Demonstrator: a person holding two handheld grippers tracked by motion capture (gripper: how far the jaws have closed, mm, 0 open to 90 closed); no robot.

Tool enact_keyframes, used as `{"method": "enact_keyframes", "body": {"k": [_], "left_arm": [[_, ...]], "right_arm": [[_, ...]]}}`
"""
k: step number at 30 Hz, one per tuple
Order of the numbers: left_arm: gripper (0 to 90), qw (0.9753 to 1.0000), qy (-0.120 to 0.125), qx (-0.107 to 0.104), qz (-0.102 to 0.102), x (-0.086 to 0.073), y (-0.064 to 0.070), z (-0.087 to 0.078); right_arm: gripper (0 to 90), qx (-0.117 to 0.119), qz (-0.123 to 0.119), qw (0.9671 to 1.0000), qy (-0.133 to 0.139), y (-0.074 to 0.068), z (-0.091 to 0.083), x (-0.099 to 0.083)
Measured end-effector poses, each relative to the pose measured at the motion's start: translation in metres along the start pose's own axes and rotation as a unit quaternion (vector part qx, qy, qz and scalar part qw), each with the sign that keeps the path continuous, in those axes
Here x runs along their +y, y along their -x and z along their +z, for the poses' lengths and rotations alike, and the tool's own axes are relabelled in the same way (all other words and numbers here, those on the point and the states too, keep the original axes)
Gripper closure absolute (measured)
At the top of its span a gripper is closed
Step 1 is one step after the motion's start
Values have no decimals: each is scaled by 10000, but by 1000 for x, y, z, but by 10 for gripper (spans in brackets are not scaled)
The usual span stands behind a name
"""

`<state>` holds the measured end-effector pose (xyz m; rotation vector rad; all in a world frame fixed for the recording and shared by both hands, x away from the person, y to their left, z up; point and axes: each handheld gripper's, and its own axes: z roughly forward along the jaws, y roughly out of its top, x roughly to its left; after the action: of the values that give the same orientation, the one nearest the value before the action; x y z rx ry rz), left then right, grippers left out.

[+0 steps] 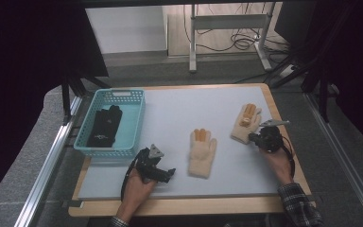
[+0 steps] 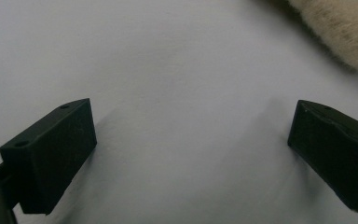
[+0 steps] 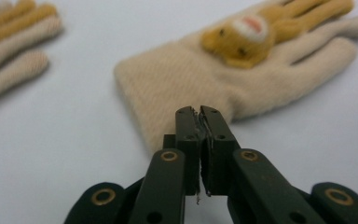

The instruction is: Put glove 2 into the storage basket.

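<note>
Right gripper [image 1: 256, 137] at cuff of right-hand cream glove [image 1: 245, 122], jaws pressed together, tips at cuff edge; can't tell if fabric pinched. Glove long axis runs 6-to-12, fingers at 12, cuff toward gripper. Second cream glove [image 1: 202, 152] mid-table, at 2 o'clock of left gripper [image 1: 168, 175], which gapes wide over bare mat. Blue basket [image 1: 133, 124] at 10 o'clock holds black glove [image 1: 105, 126].
</note>
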<state>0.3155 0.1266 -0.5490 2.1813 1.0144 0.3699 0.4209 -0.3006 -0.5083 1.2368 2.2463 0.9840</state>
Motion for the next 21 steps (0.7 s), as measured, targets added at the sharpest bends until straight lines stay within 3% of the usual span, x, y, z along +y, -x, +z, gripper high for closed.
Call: {"method": "enact_keyframes", "body": {"k": [5, 8, 16, 21], "left_arm": [[10, 10000, -1, -2, -1, 0, 0, 0], [10, 10000, -2, -2, 0, 0, 0, 0], [10, 10000, -3, -3, 2, 0, 0, 0], [10, 10000, -3, -3, 2, 0, 0, 0]], "right_arm": [[687, -231, 136, 9996, 107, 14, -2, 8], [584, -121, 252, 9996, 90, 20, 2, 15], [439, -172, 75, 9997, 174, 21, 20, 37], [369, -310, -213, 9993, 69, 22, 40, 45]]}}
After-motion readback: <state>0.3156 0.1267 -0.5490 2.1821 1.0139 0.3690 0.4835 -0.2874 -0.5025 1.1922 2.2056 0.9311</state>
